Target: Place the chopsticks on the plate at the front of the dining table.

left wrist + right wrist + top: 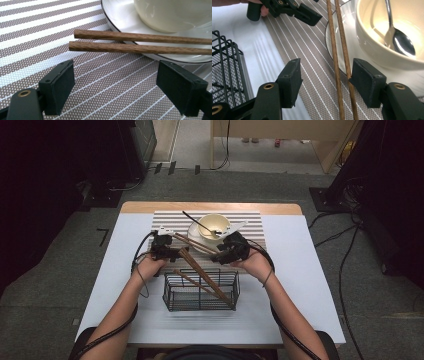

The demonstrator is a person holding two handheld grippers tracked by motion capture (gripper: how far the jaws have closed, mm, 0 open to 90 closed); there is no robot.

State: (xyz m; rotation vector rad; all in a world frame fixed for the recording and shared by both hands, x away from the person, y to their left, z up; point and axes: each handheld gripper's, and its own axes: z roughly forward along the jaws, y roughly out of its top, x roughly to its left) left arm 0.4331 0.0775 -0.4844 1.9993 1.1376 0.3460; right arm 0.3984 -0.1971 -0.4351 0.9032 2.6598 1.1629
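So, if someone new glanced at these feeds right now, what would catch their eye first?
Probably the pair of wooden chopsticks lying across the striped mat and the saucer's rim, between the right gripper's open jaws. Next, the cream bowl with a spoon inside, then the black wire basket holding more chopsticks nearer the person.

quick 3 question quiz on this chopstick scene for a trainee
1. True or false: the pair of chopsticks on the striped mat lies across the plate rim.
2. What lies inside the bowl? A) spoon B) fork C) nothing
3. In the right gripper view, are the right gripper pads pressing on the pair of chopsticks?

Key
1. True.
2. A, a spoon.
3. No. The jaws stand open with both sticks between them, one close to a pad, not squeezed.
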